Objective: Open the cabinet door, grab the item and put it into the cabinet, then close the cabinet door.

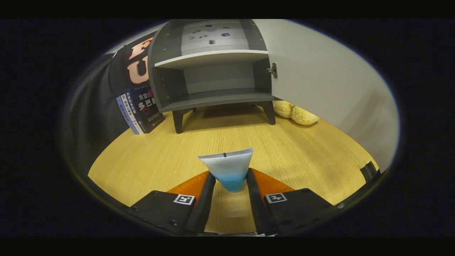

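Note:
A small grey cabinet (213,76) on short legs stands at the far side of the wooden table, its white door (330,92) swung wide open to the right. Inside, a white shelf (211,57) splits it into an upper and a lower compartment, and the lower one holds nothing. My gripper (230,179) is shut on a white and blue squeeze tube (229,167). The tube stands upright with its crimped end up, between the fingertips (210,181) and raised above the table, well short of the cabinet.
Several dark-covered books (140,110) lean against the cabinet's left side. Two yellow, bumpy fruit-like things (295,113) lie behind the open door, right of the cabinet's legs. Bare wooden tabletop (170,153) stretches between the tube and the cabinet.

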A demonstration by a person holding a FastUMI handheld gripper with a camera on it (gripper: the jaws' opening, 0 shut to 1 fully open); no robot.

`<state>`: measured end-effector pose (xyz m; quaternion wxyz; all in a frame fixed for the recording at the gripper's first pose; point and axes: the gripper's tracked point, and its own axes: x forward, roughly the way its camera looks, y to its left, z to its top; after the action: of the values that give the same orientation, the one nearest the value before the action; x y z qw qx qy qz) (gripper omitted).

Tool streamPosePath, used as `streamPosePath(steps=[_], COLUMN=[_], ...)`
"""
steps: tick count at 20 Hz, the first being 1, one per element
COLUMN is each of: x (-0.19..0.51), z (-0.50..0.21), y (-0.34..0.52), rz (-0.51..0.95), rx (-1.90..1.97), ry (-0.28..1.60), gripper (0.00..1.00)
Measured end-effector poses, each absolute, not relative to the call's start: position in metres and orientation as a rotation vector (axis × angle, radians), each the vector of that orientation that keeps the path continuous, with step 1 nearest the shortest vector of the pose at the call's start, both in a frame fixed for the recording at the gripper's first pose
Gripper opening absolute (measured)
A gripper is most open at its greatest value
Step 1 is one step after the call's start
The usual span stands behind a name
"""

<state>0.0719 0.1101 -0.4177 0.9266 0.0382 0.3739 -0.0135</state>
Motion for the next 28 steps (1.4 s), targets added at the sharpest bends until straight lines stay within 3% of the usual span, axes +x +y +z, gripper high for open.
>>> streamPosePath(steps=[8, 21, 28], x=[0.072, 0.171, 0.254], z=[-0.38, -0.134, -0.052], y=[0.102, 0.109, 0.132], rz=[-0.022, 0.0, 0.046], rx=[0.038, -0.026, 0.028], ry=[0.719, 0.367, 0.261], gripper=[0.56, 0.55, 0.55])
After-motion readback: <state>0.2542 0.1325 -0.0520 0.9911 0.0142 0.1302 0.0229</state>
